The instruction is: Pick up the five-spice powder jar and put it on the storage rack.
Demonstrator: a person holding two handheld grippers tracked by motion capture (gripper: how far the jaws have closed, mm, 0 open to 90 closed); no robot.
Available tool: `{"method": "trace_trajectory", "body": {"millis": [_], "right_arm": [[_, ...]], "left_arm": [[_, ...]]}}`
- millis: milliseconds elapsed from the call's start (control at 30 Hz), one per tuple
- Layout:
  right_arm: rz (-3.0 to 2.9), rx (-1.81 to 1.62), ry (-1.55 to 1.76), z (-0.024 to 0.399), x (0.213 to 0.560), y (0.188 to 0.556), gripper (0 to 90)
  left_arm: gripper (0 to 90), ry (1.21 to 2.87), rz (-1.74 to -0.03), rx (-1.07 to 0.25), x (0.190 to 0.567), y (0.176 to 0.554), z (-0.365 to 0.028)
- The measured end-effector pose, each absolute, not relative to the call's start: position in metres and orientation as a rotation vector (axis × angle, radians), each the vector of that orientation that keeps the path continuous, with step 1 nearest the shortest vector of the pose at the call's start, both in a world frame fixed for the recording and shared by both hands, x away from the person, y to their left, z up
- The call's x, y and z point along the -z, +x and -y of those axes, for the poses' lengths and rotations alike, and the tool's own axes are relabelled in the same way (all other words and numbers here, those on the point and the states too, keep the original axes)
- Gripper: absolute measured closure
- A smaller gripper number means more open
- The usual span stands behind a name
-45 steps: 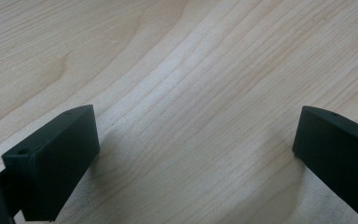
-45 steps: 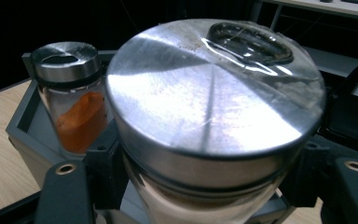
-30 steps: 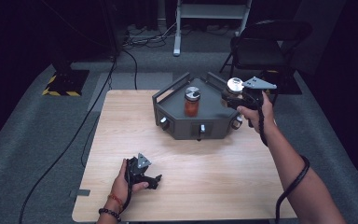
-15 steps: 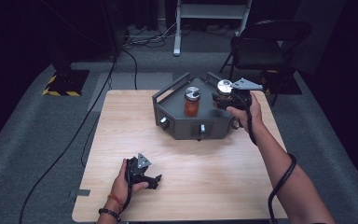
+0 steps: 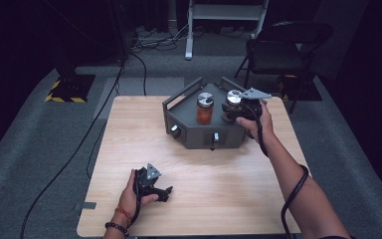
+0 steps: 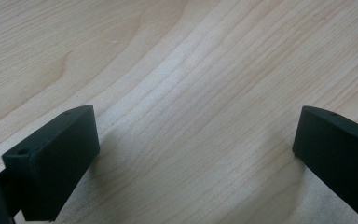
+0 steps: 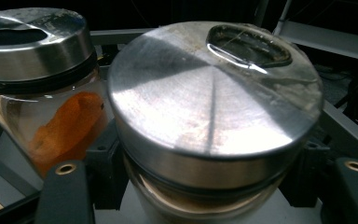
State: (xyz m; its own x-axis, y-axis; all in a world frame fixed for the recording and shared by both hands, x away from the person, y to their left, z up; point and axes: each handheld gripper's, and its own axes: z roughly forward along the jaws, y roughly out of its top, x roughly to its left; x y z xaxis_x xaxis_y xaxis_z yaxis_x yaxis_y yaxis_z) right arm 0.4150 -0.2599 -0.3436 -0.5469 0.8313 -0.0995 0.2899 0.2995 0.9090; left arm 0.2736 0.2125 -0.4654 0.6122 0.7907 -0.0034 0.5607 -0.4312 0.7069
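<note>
Where carpet (image 5: pixel 45 149) darkens, pale wooden table (image 5: pixel 219 199), black chair (image 5: pixel 283 50) behind

Left gripper (image 5: pixel 166 191): black body, grey three-cornered plate on top, black cable along forearm. Its jaws in left gripper view: matte black blocks, small hole in each. Left wrist: orange band plus dark bead bracelet. Right gripper (image 5: pixel 227 112): black, grey plate, black cable looping under bare forearm. Its jaws: brass-ringed holes.
</note>
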Motion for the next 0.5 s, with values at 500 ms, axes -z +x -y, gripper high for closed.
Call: {"method": "trace_trajectory", "body": {"millis": [500], "right_arm": [[-2.0, -1.217, 1.013, 0.2578, 0.3499, 0.4176, 30.7]], "left_arm": [[0.3, 2.154, -1.061, -0.432, 0.4652, 0.2735, -0.2123]]}}
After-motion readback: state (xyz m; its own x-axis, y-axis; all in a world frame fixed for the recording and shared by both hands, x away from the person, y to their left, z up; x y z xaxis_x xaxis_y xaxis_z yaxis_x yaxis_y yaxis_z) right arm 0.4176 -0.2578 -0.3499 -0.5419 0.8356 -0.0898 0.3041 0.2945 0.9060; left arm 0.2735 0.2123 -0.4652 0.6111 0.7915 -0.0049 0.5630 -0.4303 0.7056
